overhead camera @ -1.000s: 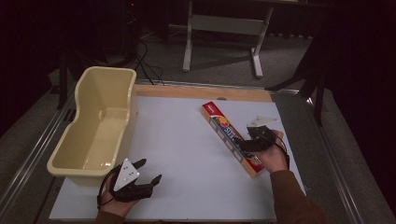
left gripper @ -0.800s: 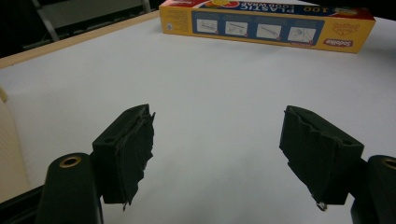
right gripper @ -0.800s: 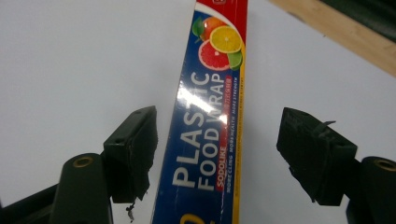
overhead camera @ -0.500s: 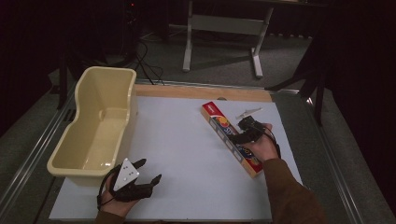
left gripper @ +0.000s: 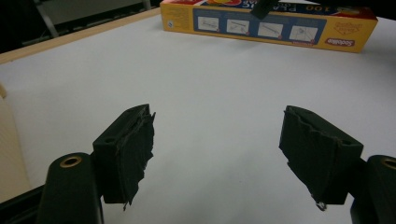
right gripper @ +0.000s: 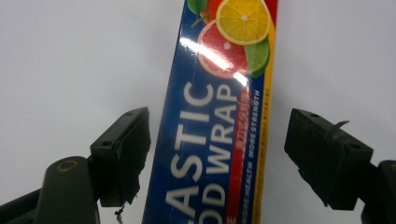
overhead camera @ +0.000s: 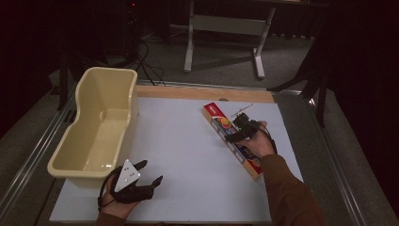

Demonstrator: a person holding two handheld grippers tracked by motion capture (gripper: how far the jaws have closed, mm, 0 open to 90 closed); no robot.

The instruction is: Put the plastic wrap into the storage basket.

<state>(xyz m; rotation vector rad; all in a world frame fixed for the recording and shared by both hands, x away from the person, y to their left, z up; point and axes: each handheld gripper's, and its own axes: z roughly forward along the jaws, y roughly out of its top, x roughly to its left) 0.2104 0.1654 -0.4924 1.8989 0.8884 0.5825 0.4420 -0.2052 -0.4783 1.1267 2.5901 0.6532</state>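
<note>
A long plastic wrap box (overhead camera: 231, 140) lies flat on the white table top, right of the middle, blue with fruit pictures and a yellow side (left gripper: 268, 23). My right gripper (overhead camera: 235, 132) hovers over the box, open, one jaw on each side of it without touching; the box (right gripper: 219, 116) runs up between the jaws in the right gripper view. My left gripper (overhead camera: 149, 173) rests near the table's front left, open, with nothing between its fingers (left gripper: 128, 149).
A cream plastic tub (overhead camera: 91, 162) stands along the left side of the white table top (overhead camera: 179, 141), right behind the left gripper. A wooden strip (overhead camera: 202, 92) edges the far side. Metal rails run down both table sides.
My right gripper has moved up along the box toward its far end and now straddles it. The left gripper has stayed put.
</note>
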